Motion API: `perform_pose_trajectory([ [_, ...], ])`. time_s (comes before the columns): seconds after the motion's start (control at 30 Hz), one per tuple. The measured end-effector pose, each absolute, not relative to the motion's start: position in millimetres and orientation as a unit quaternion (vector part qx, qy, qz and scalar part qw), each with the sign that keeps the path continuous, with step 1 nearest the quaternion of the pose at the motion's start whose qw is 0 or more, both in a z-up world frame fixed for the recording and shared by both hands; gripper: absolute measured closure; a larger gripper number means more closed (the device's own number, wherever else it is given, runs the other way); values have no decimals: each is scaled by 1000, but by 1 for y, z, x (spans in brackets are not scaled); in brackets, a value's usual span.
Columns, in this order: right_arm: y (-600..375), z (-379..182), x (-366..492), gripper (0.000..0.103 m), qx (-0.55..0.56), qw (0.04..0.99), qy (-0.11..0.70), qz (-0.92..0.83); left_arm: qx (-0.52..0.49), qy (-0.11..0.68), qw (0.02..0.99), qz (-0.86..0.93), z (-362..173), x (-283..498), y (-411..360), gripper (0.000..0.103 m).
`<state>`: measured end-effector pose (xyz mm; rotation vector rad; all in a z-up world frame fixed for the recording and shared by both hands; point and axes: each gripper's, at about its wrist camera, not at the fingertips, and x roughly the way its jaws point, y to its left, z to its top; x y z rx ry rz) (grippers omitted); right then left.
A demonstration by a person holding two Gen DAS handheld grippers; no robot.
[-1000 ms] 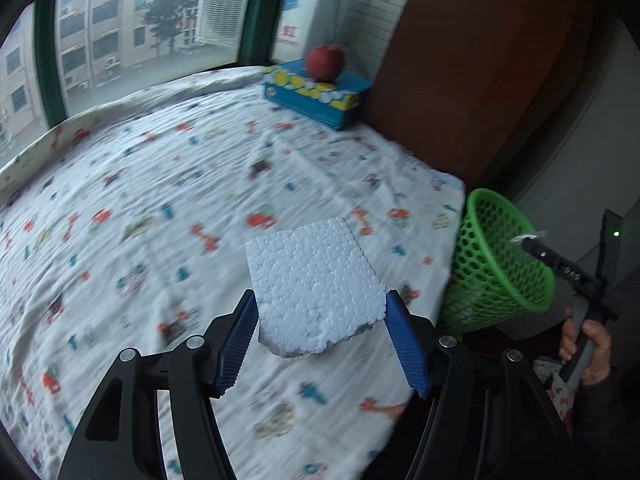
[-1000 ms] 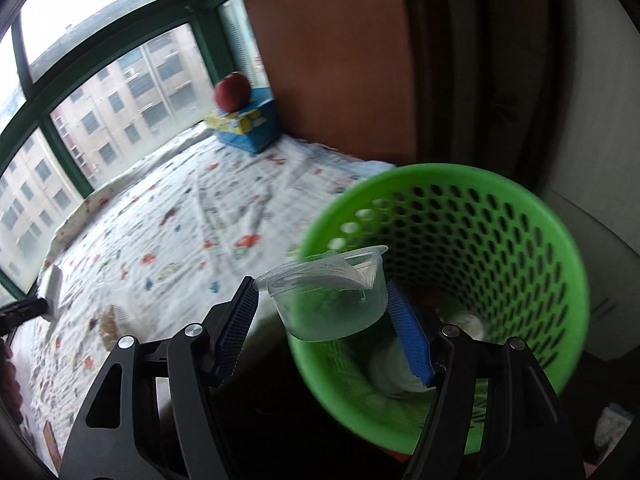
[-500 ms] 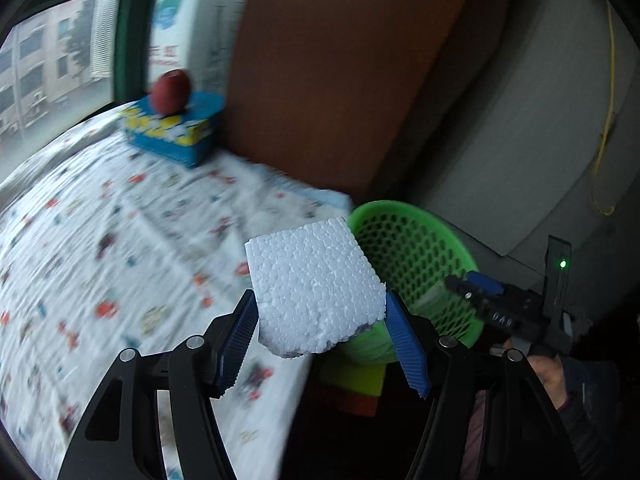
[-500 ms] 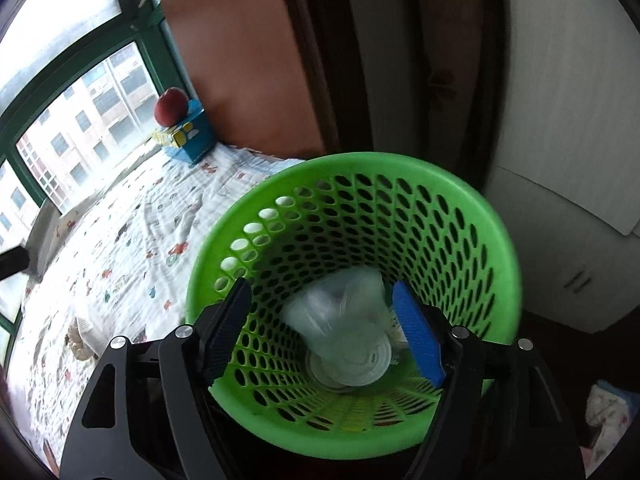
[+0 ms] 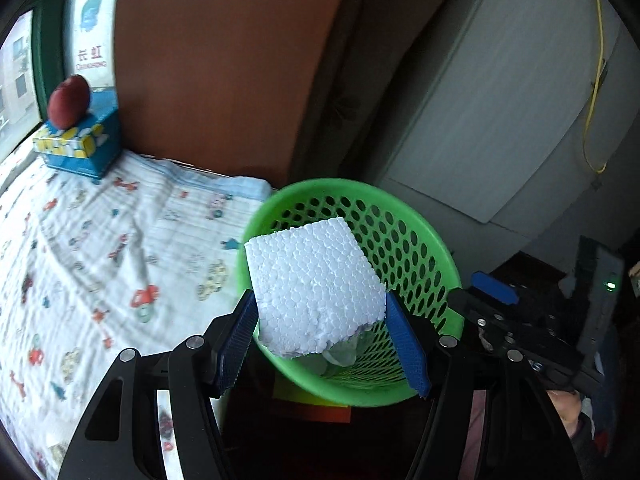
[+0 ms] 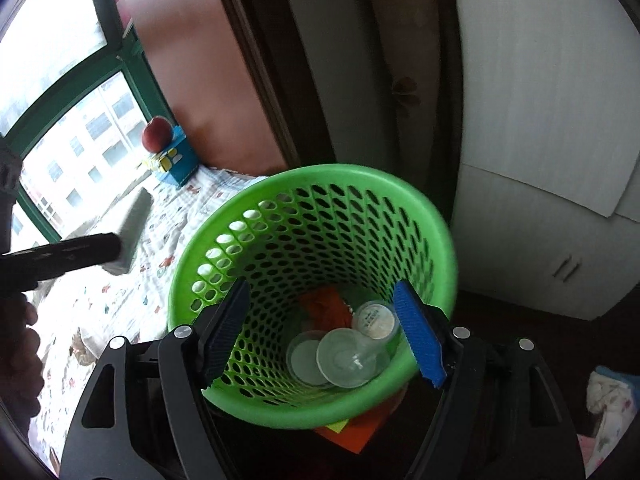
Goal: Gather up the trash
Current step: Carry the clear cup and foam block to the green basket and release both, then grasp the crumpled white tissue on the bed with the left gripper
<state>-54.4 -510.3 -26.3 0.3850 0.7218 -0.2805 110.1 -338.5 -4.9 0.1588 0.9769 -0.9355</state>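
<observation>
My left gripper (image 5: 322, 340) is shut on a white foam block (image 5: 314, 284) and holds it over the near rim of the green mesh basket (image 5: 420, 232). My right gripper (image 6: 328, 334) is open and empty above the same basket (image 6: 248, 196). Clear plastic cups and lids (image 6: 346, 354) lie at the basket's bottom with an orange scrap (image 6: 324, 306). The foam block (image 6: 134, 232) also shows at the left of the right wrist view, in the left gripper. The right gripper also shows in the left wrist view (image 5: 496, 300).
The basket stands beside a bed with a patterned sheet (image 5: 100, 248). A blue box (image 5: 80, 144) with a red apple (image 5: 68, 100) on it sits by the window. A brown panel (image 5: 216, 60) and white cabinet (image 5: 500, 120) stand behind the basket.
My right gripper opened and the clear cup dropped into the basket. My left gripper swung right with the foam block, from over the bed to over the basket rim.
</observation>
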Motion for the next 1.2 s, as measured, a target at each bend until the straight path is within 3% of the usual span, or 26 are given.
perform_pose_trajectory([
  [0.23,-516,-27,-70,29,192,908,344,-140,80,472,757,-446,-21,105,-372,38],
  [0.33,-517,-27,-73,29,197,908,344,-139,79,474,752,-451,-23,103,-377,31],
  [0.37,-517,-28,-74,29,197,908,344,-139,79,473,753,-450,-23,102,-378,22],
  [0.4,-516,-28,-74,29,197,907,344,-139,76,472,755,-449,-23,101,-377,19],
  [0.73,-493,-23,-68,29,187,913,345,-110,78,452,786,-415,-12,99,-322,19],
  [1.2,-411,-14,-23,29,149,921,360,-22,21,452,839,-303,-10,123,-160,19],
])
